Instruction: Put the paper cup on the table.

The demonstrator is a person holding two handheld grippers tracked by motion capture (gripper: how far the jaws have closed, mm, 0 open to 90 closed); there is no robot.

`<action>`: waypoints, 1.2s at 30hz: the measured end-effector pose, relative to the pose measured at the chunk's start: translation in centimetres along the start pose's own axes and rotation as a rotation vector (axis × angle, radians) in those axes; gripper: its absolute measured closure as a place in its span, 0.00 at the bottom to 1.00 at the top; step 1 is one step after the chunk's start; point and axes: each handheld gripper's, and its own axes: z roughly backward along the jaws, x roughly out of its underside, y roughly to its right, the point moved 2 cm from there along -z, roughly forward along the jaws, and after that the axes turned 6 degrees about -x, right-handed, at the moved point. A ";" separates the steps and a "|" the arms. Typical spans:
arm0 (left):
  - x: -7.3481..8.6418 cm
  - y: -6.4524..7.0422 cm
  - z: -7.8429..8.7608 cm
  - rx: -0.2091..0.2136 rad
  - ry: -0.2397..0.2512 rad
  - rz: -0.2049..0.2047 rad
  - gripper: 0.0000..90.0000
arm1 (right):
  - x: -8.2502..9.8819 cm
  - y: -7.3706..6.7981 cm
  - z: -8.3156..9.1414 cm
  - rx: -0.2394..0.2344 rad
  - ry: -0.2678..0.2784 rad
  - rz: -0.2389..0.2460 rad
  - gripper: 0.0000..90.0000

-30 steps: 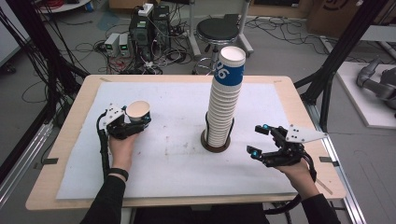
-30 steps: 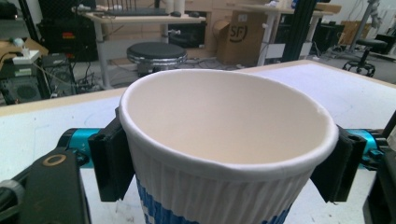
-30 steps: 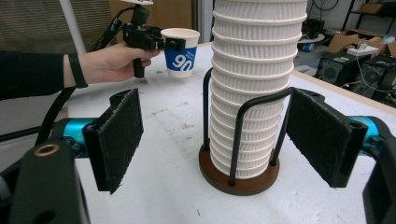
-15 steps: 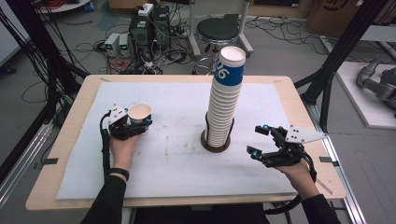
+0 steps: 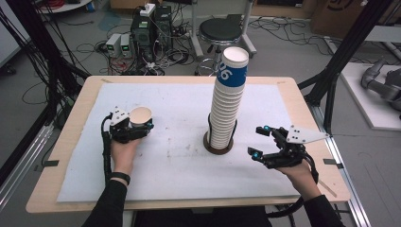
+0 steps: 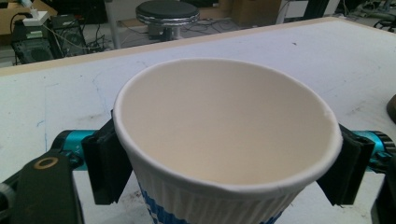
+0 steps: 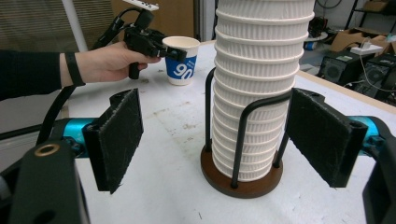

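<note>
Black padded jaws of the left gripper (image 6: 223,163) have just been easing apart, flanking the upright white ribbed paper cup with blue print (image 6: 224,144) on the white table cover (image 5: 179,101); contact unclear. Over right, the right gripper (image 7: 224,140) hangs open, empty, facing the tall stack of white cups (image 7: 257,88) in its black wire holder (image 7: 243,179).

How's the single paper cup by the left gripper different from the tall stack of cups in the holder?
The single cup stands alone on the table between the left gripper pads; the cup stack sits nested in a wire holder on a round wooden base. The single cup is short, the stack tall. Both are white ribbed paper with blue print.
</note>
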 end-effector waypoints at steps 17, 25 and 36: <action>0.3 0.2 0.2 -0.007 -0.025 0.010 0.14 | -0.2 0.1 -0.7 -0.016 -0.005 0.009 0.22; 0.3 0.3 0.7 -0.041 -0.057 0.031 0.08 | -0.2 0.1 -0.9 -0.022 -0.007 0.009 0.22; 0.6 0.5 3.0 -0.068 -0.113 0.069 0.08 | -0.2 0.3 -1.0 -0.034 -0.007 0.007 0.22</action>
